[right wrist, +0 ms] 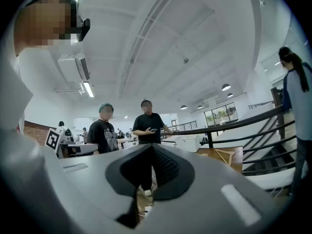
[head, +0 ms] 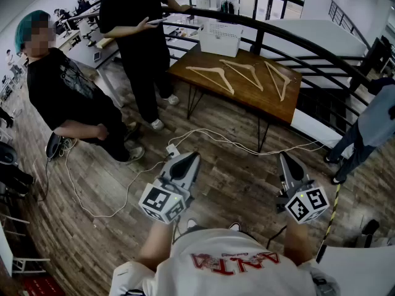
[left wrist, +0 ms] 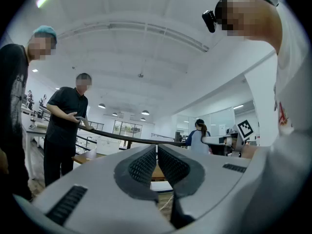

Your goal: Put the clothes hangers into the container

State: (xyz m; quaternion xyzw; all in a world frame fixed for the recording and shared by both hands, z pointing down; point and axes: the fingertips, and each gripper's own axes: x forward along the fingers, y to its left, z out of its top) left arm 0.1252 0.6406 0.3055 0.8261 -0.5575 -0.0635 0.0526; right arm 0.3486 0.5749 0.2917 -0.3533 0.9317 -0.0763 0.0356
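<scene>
Both jaws of the left hand-held gripper (head: 193, 156) are pressed together with nothing between them, and the right hand-held gripper (head: 285, 156) is shut and empty as well. I hold the pair level in front of me, well short of the work.

Three wooden hangers (head: 244, 74) lie flat and side by side across the middle of the counter (head: 271, 105), none of them touching its neighbour. The container (head: 220, 37), a white perforated basket, sits at the counter's far left corner, just beside the railing (head: 296, 39).

I judge the hangers light and rigid, with smooth wood that may slide between the pads. They lie flat, so a pinch from above gets little to bite on. I would take each at the neck, just under the hook, where the two arms meet and the weight balances. A grip out on one arm would let it swing. The hook could also snag on the basket's rim, so I would lower each one arm-first.

A plain brown top, the counter looks bare apart from these things. Between it and me is a plank floor (head: 80, 239) with a white cable (head: 216, 132) trailing across it, a tripping risk as I step in. Two bystanders (head: 133, 36) stand off to the left, near the counter's left edge
</scene>
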